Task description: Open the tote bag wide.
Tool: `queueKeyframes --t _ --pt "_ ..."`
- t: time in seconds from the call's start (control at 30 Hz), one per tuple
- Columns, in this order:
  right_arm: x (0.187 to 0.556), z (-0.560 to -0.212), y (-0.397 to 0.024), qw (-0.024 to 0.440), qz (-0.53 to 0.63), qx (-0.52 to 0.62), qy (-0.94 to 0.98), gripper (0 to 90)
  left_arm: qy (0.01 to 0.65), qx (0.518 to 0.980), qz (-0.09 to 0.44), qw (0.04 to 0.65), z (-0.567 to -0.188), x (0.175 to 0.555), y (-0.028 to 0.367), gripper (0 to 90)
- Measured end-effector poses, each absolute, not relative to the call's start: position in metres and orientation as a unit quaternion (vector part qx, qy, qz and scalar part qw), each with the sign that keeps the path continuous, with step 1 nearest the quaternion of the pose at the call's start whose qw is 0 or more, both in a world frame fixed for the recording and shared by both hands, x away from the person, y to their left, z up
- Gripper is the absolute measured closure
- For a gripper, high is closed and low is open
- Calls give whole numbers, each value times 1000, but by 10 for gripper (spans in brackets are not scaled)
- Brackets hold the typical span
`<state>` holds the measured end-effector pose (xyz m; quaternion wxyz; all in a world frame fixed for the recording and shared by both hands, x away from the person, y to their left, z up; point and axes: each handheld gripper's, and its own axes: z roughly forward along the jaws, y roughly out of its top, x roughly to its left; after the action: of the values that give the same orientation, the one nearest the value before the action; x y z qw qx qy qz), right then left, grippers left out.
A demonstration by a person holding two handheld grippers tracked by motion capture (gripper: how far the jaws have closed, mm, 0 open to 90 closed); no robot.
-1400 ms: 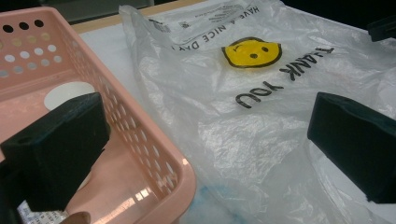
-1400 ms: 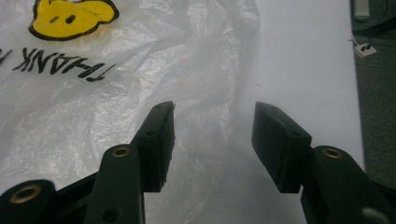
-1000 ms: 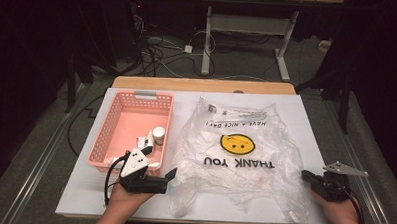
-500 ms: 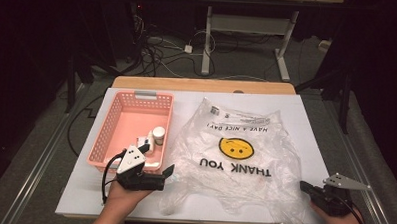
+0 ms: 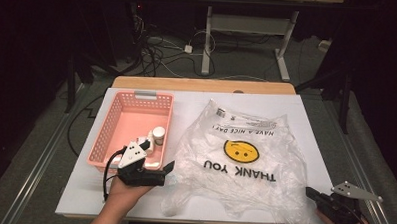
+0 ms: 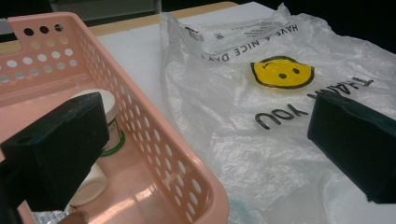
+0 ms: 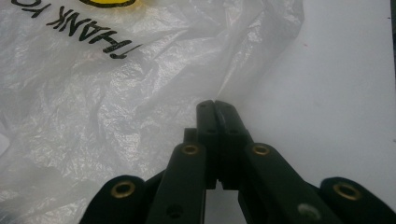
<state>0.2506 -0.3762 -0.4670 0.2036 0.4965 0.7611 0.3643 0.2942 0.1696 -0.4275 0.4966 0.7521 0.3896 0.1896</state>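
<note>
Bag (image 5: 244,163) lies flat right of the basket (image 5: 115,134). Right gripper (image 7: 215,105), jaws pressed together, pinches the bag's near corner; thin film could tear or slip out. Left gripper (image 5: 167,172), jaws spread beside the basket, may snag its rim.

Hidden and cut-off parts

In the left gripper view, a black pad covers most of the white jar (image 6: 108,122) in the pink basket (image 6: 154,154); its label is too covered to read. The plastic bag (image 5: 244,168) runs off the counter's near edge in the high view, and the right hand-held gripper (image 5: 310,192) is cropped at the bottom right.
</note>
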Motion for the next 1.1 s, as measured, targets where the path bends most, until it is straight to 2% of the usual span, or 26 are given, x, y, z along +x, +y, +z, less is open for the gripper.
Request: queueKeyframes --t 0.2,0.43,0.57,0.7,0.9,1.1 --pt "244 -469 -370 198 366 490 766 900 391 753 188 495 -427 295 169 0" --pt "217 -466 -350 191 370 454 788 900 395 753 188 492 -426 293 168 0" --pt "214 -463 -349 191 384 452 783 731 399 754 189 486 -424 291 167 0" --pt "220 -454 -355 205 407 456 765 633 402 753 188 486 -425 291 169 0" --pt "254 -436 -359 230 422 450 752 588 403 762 177 475 -427 289 168 0" --pt "317 -431 -360 241 415 461 747 569 387 772 179 472 -432 285 173 0"
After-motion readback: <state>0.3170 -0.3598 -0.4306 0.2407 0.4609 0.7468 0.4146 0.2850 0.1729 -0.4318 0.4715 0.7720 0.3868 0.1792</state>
